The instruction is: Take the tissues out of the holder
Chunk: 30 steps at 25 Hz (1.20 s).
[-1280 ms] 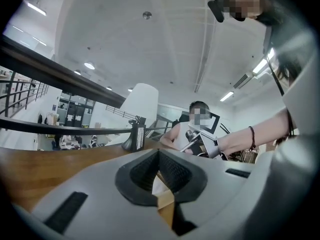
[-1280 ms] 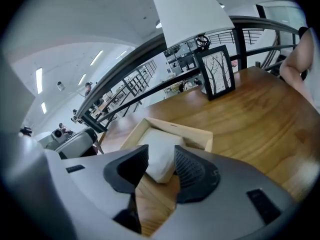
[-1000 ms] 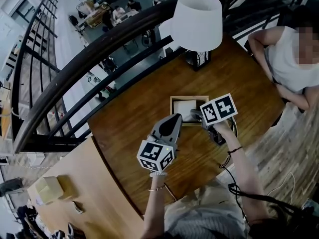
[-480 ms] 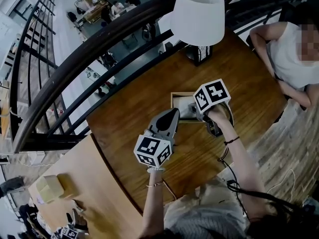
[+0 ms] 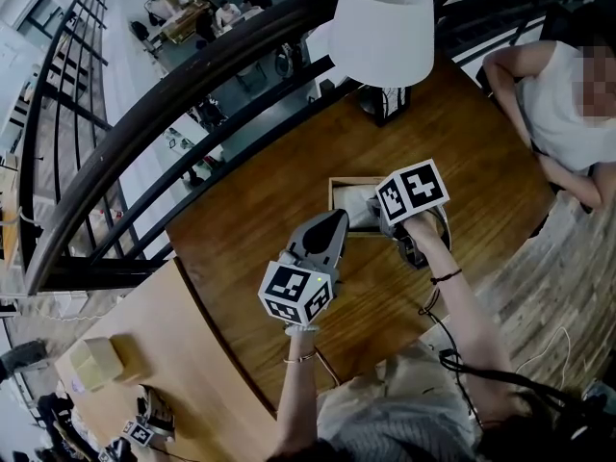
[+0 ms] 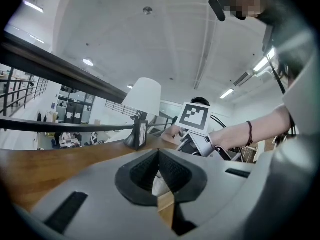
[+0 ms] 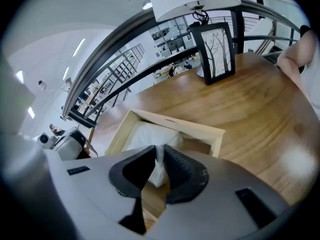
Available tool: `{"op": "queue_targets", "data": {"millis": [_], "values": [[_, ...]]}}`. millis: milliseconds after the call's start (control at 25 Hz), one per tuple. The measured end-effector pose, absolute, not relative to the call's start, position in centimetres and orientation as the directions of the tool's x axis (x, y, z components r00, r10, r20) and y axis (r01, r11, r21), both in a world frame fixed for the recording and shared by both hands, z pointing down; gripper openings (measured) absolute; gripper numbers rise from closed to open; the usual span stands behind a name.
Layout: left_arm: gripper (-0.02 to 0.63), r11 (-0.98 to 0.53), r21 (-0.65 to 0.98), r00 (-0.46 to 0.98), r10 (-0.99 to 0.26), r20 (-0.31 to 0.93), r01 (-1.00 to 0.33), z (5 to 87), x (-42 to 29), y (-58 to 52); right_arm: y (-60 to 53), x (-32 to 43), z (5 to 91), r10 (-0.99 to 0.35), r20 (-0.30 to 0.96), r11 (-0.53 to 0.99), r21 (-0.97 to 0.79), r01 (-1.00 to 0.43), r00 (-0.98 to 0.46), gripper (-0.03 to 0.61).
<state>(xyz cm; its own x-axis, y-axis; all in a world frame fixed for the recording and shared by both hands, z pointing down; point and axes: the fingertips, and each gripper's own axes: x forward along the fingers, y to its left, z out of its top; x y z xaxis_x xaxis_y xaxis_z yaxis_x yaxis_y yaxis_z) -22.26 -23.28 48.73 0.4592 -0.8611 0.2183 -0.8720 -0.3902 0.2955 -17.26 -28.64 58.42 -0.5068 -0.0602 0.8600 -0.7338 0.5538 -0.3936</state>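
Jaws of the right tool (image 7: 160,153) had just been closing and now pinched a raised fold of the white tissues (image 7: 145,134) in the open wooden holder (image 7: 195,125) mid-desk (image 5: 260,229). The left tool (image 6: 158,156) hovered close by, jaws together, empty. A white lamp (image 5: 382,27) stood by the balcony railing (image 5: 192,70).

Big white lamp (image 5: 382,27) sits at the far edge of the round wooden table (image 5: 260,210), dark curved railing (image 5: 144,133) right behind, person in a white top (image 5: 558,114) alongside.
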Motion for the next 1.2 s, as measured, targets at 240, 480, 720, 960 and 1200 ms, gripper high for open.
{"op": "queue_targets", "data": {"millis": [240,480,720,960,1200], "values": [[0.006,-0.383,0.283,0.449,-0.866,0.222,-0.879,48.4,-22.5,-22.7,-28.2,-16.8,57.3,-0.147,0.815,0.57,-0.394,-0.721,-0.561,0.052],[0.005,-0.38,0.274,0.442,-0.87,0.219,-0.884,48.0,-22.7,-22.2,-27.9,-16.5,55.2,-0.189,0.764,0.57,-0.426,-0.703,-0.617,0.052],[0.005,-0.402,0.268,0.458,-0.867,0.195,-0.875,47.3,-22.2,-22.3,-28.2,-16.0,52.0,-0.227,0.718,0.582,-0.441,-0.683,-0.658,0.052],[0.005,-0.433,0.238,0.475,-0.864,0.164,-0.869,45.2,-20.4,-22.0,-28.4,-13.4,48.5,-0.291,0.672,0.58,-0.442,-0.684,-0.681,0.052],[0.005,-0.462,0.211,0.494,-0.858,0.137,-0.861,42.9,-16.8,-21.8,-28.4,-9.1,45.5,-0.326,0.626,0.581,-0.459,-0.672,-0.709,0.052]]}}
